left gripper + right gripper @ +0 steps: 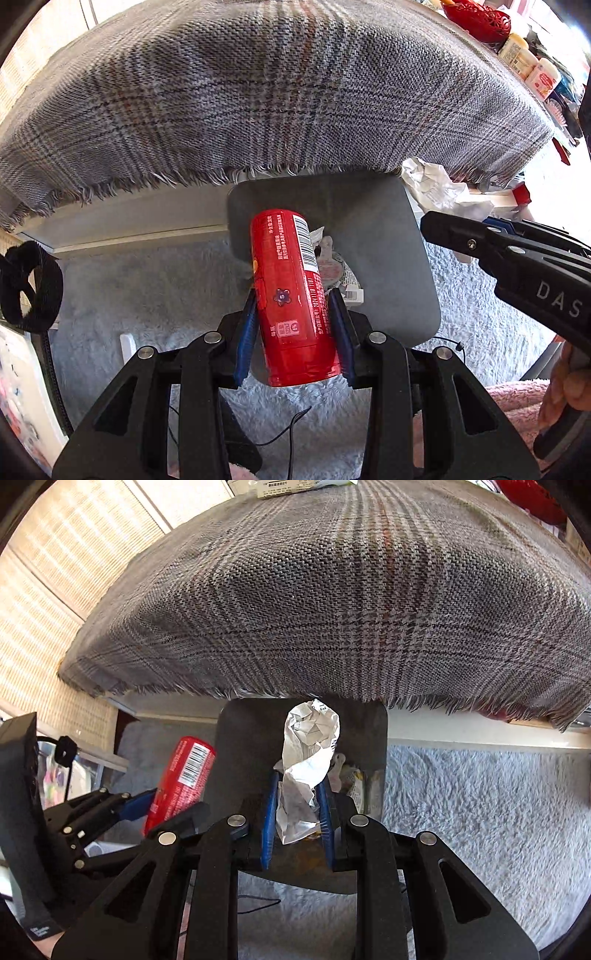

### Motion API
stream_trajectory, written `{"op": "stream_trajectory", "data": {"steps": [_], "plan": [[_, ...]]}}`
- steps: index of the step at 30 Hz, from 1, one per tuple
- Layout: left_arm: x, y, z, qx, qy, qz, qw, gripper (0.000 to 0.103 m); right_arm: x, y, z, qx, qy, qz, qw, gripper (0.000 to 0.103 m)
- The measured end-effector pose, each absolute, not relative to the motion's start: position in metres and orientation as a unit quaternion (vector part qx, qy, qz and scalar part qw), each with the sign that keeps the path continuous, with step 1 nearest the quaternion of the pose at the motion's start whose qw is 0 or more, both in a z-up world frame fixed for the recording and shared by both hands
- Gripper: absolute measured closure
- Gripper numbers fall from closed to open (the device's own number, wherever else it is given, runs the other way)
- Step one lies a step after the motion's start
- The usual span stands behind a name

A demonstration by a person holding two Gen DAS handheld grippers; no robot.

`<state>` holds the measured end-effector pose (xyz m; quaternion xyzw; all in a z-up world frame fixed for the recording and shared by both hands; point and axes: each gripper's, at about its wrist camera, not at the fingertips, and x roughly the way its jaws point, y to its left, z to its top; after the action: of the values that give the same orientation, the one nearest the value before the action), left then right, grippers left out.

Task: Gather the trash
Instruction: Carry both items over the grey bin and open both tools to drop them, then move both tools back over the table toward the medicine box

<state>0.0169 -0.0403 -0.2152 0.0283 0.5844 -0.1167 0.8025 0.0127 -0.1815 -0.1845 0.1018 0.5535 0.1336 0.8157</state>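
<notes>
My left gripper (295, 295) is shut on a red can (293, 299) with a barcode, holding it tilted over a grey bin (388, 258) that stands on the carpet below the table edge. Wrappers (338, 269) lie inside the bin. My right gripper (297, 779) is shut on a crumpled white paper (310, 746), also above the grey bin (251, 746). In the right wrist view the red can (184, 775) and the left gripper (147, 801) show at the left. The right gripper's black arm (517, 266) and its crumpled paper (439, 188) enter the left wrist view from the right.
A grey plaid cloth (258, 96) with a frayed hem covers the table above the bin. Bottles (532, 66) and a red basket (476, 16) stand at its far right. Pale fluffy carpet (480, 805) surrounds the bin. A thin black cable (291, 424) lies on it.
</notes>
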Motion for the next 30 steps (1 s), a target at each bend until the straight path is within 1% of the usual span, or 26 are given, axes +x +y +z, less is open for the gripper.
{"op": "stream_trajectory", "data": {"steps": [2,4,5,6,7,8,9,11,13,15,16,17,18,20,22,28,29,30], "plan": [[0.019,-0.041,-0.215,0.026,0.586,-0.114,0.802,0.067,0.013,-0.182,-0.183,0.104,0.551,0.127,0.818,0.079],[0.022,-0.040,-0.214,0.023,0.585,-0.110,0.803,0.062,0.015,-0.184,-0.181,0.108,0.550,0.121,0.819,0.078],[0.023,-0.040,-0.213,0.024,0.584,-0.108,0.804,0.055,0.015,-0.184,-0.179,0.108,0.549,0.119,0.820,0.078],[0.024,-0.038,-0.212,0.028,0.582,-0.104,0.806,0.051,0.016,-0.184,-0.178,0.107,0.548,0.115,0.821,0.076],[0.024,-0.038,-0.212,0.031,0.581,-0.103,0.806,0.051,0.017,-0.185,-0.177,0.106,0.548,0.110,0.823,0.074],[0.025,-0.036,-0.211,0.032,0.582,-0.102,0.806,0.049,0.017,-0.186,-0.176,0.105,0.547,0.107,0.823,0.067],[0.025,-0.034,-0.211,0.031,0.582,-0.100,0.807,0.045,0.017,-0.187,-0.176,0.105,0.547,0.103,0.824,0.058],[0.026,-0.031,-0.209,0.031,0.581,-0.096,0.807,0.041,0.017,-0.188,-0.173,0.101,0.544,0.099,0.827,0.049],[0.025,-0.028,-0.207,0.027,0.581,-0.092,0.808,0.038,0.018,-0.189,-0.173,0.102,0.542,0.100,0.828,0.045],[0.025,-0.025,-0.205,0.025,0.578,-0.090,0.811,0.033,0.017,-0.189,-0.171,0.100,0.541,0.100,0.829,0.039],[0.024,-0.025,-0.203,0.025,0.576,-0.090,0.812,0.031,0.017,-0.189,-0.170,0.099,0.540,0.100,0.830,0.038],[0.023,-0.025,-0.202,0.025,0.575,-0.090,0.813,0.028,0.017,-0.189,-0.170,0.099,0.540,0.100,0.830,0.034],[0.023,-0.025,-0.201,0.025,0.574,-0.091,0.814,0.025,0.017,-0.189,-0.169,0.098,0.539,0.098,0.831,0.029],[0.022,-0.025,-0.200,0.025,0.572,-0.092,0.814,0.022,0.016,-0.190,-0.169,0.096,0.538,0.095,0.832,0.023],[0.021,-0.024,-0.197,0.026,0.571,-0.092,0.815,0.017,0.017,-0.190,-0.168,0.097,0.537,0.094,0.832,0.021],[0.022,-0.021,-0.187,0.027,0.560,-0.087,0.823,0.011,0.017,-0.193,-0.161,0.108,0.531,0.101,0.834,0.015],[0.023,-0.019,-0.181,0.026,0.555,-0.087,0.827,0.010,0.017,-0.195,-0.156,0.111,0.527,0.105,0.836,0.011],[0.024,-0.018,-0.177,0.026,0.551,-0.087,0.830,0.009,0.017,-0.196,-0.151,0.113,0.521,0.108,0.839,0.010]]}}
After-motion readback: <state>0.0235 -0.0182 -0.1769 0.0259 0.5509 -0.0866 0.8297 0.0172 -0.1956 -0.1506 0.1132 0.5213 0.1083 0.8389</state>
